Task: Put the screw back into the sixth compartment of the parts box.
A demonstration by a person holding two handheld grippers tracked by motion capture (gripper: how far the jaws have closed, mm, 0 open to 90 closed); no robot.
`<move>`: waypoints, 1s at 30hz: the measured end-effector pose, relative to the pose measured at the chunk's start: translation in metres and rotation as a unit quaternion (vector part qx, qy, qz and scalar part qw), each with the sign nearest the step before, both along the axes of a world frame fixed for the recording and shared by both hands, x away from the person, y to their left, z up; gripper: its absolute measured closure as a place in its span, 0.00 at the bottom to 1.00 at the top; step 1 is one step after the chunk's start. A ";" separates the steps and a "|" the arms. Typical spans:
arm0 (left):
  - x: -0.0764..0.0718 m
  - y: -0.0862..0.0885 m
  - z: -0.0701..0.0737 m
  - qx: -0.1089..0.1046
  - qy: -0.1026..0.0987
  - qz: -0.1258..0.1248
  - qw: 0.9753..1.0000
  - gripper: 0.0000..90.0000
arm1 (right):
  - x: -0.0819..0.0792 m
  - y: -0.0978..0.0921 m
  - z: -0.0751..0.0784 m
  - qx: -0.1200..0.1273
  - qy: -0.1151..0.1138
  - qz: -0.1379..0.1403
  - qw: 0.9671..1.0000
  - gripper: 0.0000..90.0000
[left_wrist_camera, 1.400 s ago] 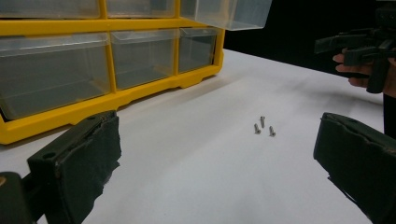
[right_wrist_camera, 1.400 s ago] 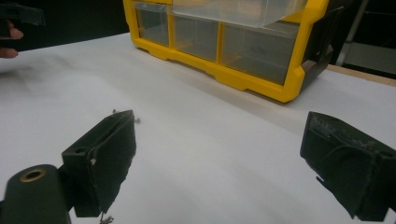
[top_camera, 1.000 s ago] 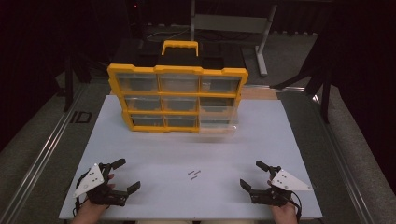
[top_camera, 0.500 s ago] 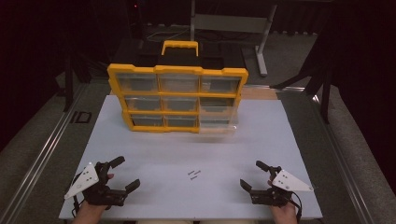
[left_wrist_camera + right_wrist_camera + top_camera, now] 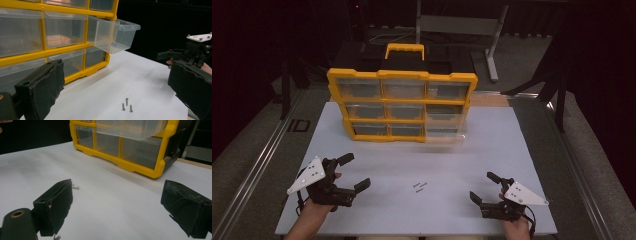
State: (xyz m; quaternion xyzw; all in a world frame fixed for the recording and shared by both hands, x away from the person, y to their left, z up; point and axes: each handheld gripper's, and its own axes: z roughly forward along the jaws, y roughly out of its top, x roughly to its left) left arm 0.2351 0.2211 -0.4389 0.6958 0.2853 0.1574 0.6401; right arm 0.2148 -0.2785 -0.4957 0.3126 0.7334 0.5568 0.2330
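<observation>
three small screws (image 5: 420, 186) lie mid-counter (image 5: 512, 150), between your left gripper (image 5: 349, 175) and right gripper (image 5: 488, 186), both with jaws released and empty. they look light, hard, prone to roll; pinch one across its shank. an open drawer (image 5: 445, 131) juts from the yellow organizer (image 5: 402, 77) beyond.

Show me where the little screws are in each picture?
High view: the small metal screws lie on the white table, between the two hands, in front of the yellow drawer cabinet.
Left gripper view: bottom centre, between the black claws.
Right gripper view: one peeks out beside the left claw.
Shared landmark: the pulled-out clear plastic drawer.
</observation>
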 end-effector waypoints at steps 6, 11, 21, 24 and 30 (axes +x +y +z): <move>0.014 -0.013 0.008 0.011 0.018 -0.016 1.000 0.02 | 0.001 0.001 0.000 0.002 0.002 0.003 1.000 0.12; 0.024 -0.023 0.012 0.033 0.030 -0.034 0.998 0.02 | 0.000 0.001 0.000 0.003 0.003 0.004 1.000 0.12; 0.048 -0.049 0.014 0.078 0.054 -0.079 0.992 0.07 | 0.000 0.001 0.000 0.005 0.004 0.006 1.000 0.12; 0.053 -0.056 0.012 0.085 0.058 -0.089 0.991 0.07 | 0.000 0.001 0.000 0.005 0.004 0.007 1.000 0.12; 0.062 -0.071 0.004 0.119 0.063 -0.116 0.984 0.15 | 0.000 0.000 0.000 0.006 0.005 0.008 1.000 0.12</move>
